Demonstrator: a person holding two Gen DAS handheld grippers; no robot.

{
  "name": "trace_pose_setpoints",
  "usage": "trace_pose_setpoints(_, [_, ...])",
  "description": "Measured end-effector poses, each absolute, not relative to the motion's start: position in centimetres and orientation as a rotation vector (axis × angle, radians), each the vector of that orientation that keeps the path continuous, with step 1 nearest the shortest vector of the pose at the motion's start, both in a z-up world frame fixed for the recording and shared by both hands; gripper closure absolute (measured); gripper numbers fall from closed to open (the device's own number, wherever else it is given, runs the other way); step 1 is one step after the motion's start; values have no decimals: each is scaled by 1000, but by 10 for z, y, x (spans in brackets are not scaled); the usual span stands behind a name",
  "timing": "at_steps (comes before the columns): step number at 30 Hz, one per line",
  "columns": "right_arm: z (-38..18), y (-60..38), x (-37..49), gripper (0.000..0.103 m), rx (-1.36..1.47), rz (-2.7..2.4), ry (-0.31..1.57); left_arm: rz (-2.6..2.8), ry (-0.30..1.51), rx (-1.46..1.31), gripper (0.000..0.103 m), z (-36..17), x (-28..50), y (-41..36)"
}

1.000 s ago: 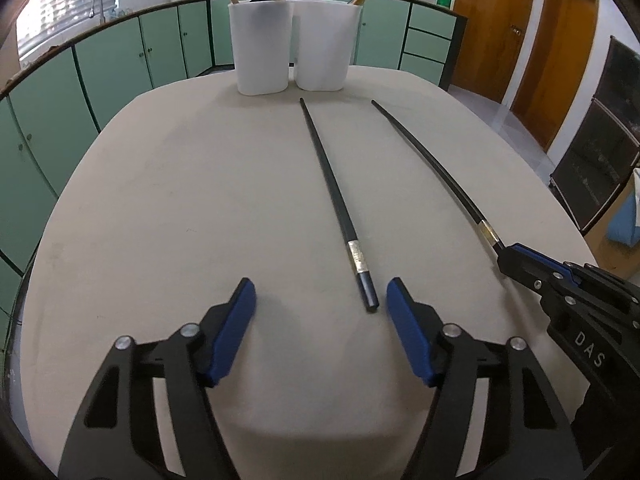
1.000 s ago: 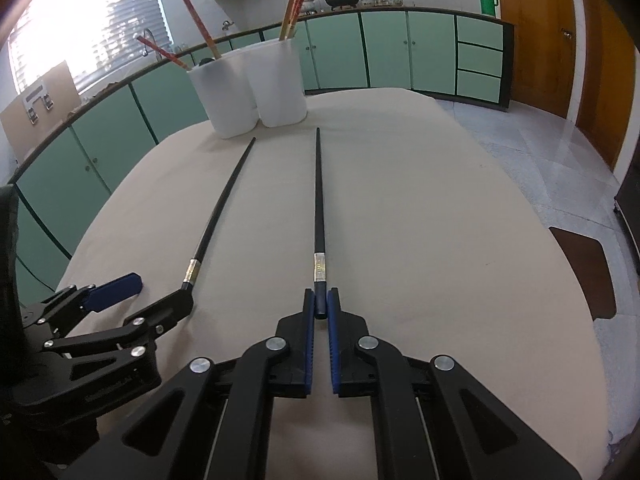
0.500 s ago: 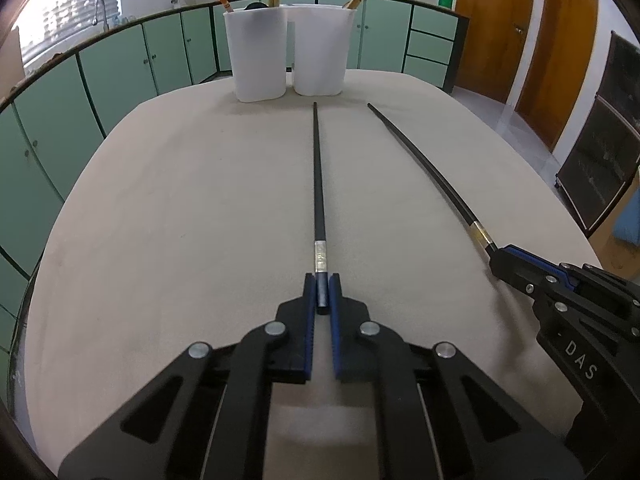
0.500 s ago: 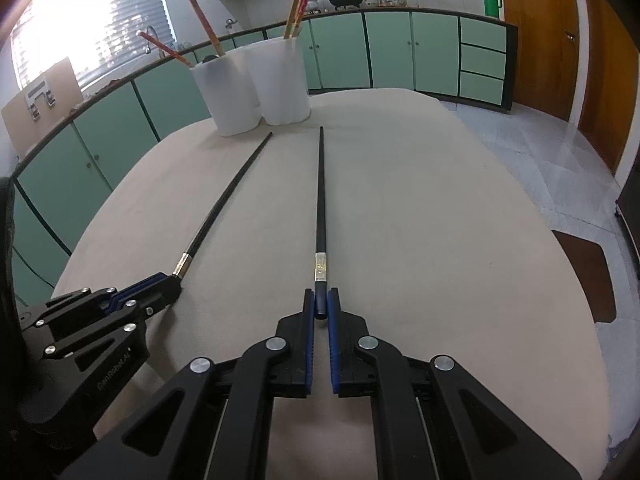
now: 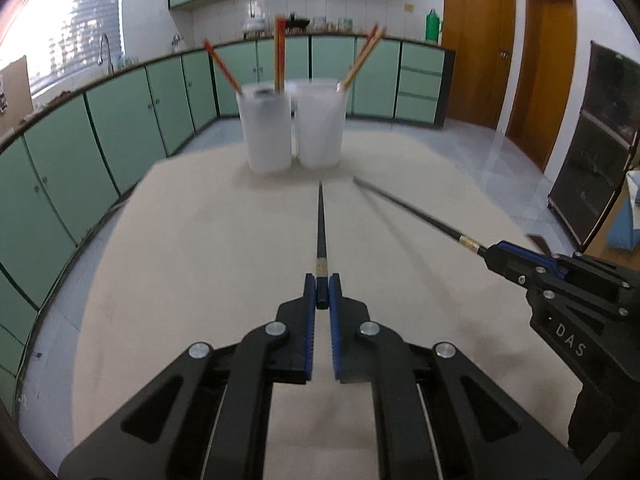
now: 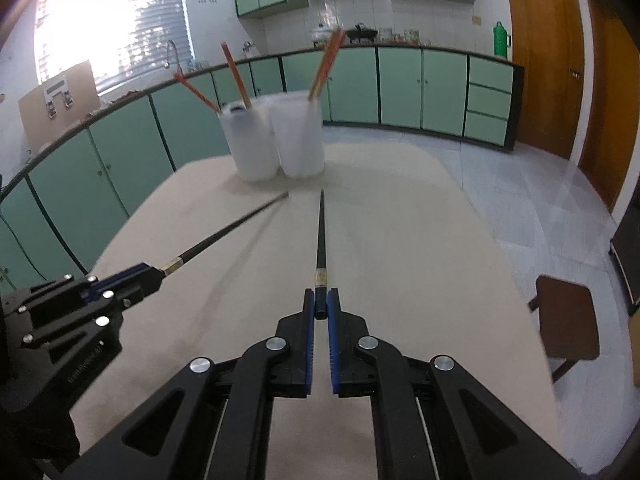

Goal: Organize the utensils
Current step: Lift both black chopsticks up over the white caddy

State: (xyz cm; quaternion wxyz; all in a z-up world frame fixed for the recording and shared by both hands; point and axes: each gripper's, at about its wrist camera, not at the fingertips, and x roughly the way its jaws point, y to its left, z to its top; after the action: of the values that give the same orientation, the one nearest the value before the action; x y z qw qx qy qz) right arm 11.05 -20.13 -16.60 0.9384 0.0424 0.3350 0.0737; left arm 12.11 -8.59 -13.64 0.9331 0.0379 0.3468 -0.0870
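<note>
1. Nearest in the left wrist view, the left gripper (image 5: 322, 294) has its fingers clamped on the butt end of a black chopstick (image 5: 321, 226), just behind its gold band.
2. The right gripper (image 6: 321, 306) is likewise clamped on the butt of a second black chopstick (image 6: 320, 232); in the left view it sits off to the right (image 5: 494, 254), at about the same depth as the left.
3. Each chopstick runs straight ahead along its own fingers, long axis pointing away, tip raised off the beige counter (image 5: 180, 264) and casting a faint shadow on it.
4. Beyond the tips, two white cups (image 5: 294, 130) stand side by side, touching or nearly so, with orange chopsticks (image 5: 279, 56) leaning out of them.
5. Judging from this, the cups lie dead ahead of both tips, the left chopstick aimed between them and neither hand clearly nearer; the coming move probably needs each stick tipped upright to drop in.
</note>
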Motion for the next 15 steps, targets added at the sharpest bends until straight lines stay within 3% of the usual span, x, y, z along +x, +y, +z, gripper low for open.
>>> trace_pose_setpoints(15, [-54,-212,140,97,88,256,553,-260,477,45,97,-24,141,-75])
